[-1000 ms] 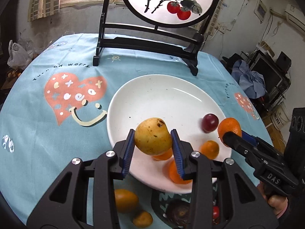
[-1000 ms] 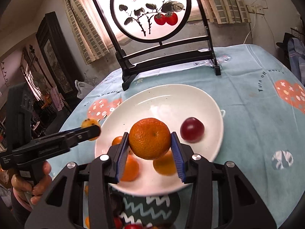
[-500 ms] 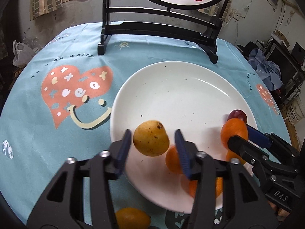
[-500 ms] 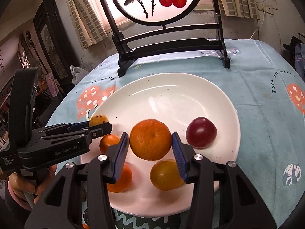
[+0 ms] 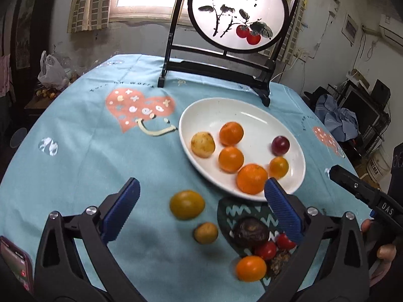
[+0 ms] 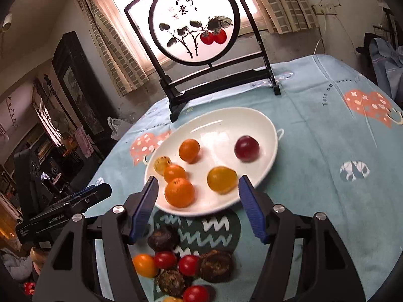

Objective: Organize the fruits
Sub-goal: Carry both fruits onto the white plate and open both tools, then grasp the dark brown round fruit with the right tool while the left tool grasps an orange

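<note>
A white oval plate point(image 5: 252, 110) point(image 6: 226, 118) holds a yellow pear-like fruit point(image 5: 202, 144) point(image 6: 162, 162), several oranges point(image 5: 231, 133) point(image 6: 189, 150), a yellow-orange fruit point(image 6: 221, 179) and a dark red plum point(image 5: 280, 145) point(image 6: 246, 148). My left gripper point(image 5: 200, 201) is open and empty, above a yellow fruit point(image 5: 187, 204) and a small brown-yellow fruit point(image 5: 205, 232) on the cloth. My right gripper point(image 6: 197, 201) is open and empty at the plate's near rim.
Near the front edge lie dark mushroom-like pieces point(image 6: 163, 237), red cherry tomatoes point(image 6: 165, 259) and a small orange fruit point(image 6: 144, 265) point(image 5: 250, 268). A black-framed round painted screen point(image 5: 238, 17) stands behind the plate. A phone point(image 5: 15, 266) shows at lower left.
Both grippers opened, leaving the pear-like fruit and the orange on the plate, then pulled back and up toward the table's near edge.
</note>
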Action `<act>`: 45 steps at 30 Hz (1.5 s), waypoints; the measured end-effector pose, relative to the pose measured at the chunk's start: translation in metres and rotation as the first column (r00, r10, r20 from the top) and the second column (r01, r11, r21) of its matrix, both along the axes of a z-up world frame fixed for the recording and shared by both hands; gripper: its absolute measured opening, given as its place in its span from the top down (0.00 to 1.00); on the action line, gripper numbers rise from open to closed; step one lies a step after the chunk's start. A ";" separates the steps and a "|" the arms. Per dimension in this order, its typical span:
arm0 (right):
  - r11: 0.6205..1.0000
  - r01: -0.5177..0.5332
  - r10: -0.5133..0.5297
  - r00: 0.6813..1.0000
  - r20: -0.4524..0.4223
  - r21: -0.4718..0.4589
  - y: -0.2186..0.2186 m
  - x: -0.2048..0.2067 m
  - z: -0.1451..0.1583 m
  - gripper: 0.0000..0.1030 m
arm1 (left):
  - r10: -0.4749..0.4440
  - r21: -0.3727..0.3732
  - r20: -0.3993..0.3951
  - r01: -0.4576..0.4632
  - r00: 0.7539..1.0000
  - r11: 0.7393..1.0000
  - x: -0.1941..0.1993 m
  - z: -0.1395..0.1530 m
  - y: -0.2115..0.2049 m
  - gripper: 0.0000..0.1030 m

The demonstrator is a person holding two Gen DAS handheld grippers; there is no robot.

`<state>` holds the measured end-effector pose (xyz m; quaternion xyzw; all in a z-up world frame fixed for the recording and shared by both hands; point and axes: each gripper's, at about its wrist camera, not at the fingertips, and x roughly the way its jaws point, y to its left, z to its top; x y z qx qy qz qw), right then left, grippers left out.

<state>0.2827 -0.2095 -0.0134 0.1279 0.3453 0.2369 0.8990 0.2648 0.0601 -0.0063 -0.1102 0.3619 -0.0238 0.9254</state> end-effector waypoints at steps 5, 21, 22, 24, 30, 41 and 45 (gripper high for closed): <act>0.997 -0.064 0.061 0.996 -0.072 -0.043 0.002 -0.017 -0.018 0.35 | -0.027 0.012 -0.038 0.028 0.999 1.000 -0.018 -0.017 -0.003 0.02; 0.983 -0.139 0.109 0.968 -0.224 -0.120 0.004 -0.021 -0.050 0.48 | -0.088 0.070 -0.039 0.091 0.995 0.993 -0.041 -0.030 -0.013 0.02; 0.983 -0.140 0.109 0.967 -0.229 -0.122 0.004 -0.020 -0.051 0.48 | -0.088 0.072 -0.038 0.091 0.995 0.993 -0.041 -0.030 -0.014 0.02; 0.982 -0.145 0.112 0.964 -0.243 -0.120 0.004 -0.018 -0.054 0.48 | -0.092 0.069 -0.035 0.095 0.995 0.993 -0.041 -0.029 -0.015 0.02; 0.985 -0.156 0.131 0.957 -0.259 -0.076 0.001 -0.016 -0.059 0.52 | -0.107 0.057 -0.034 0.109 0.994 0.992 -0.042 -0.029 -0.017 0.02; 0.990 -0.140 0.133 0.956 -0.261 -0.008 -0.005 -0.013 -0.057 0.60 | -0.150 0.052 -0.048 0.152 0.988 0.987 -0.042 -0.032 -0.024 0.02; 0.993 -0.121 0.117 0.967 -0.227 -0.006 -0.008 -0.015 -0.048 0.60 | -0.245 0.079 -0.049 0.249 0.968 0.965 -0.046 -0.036 -0.041 0.08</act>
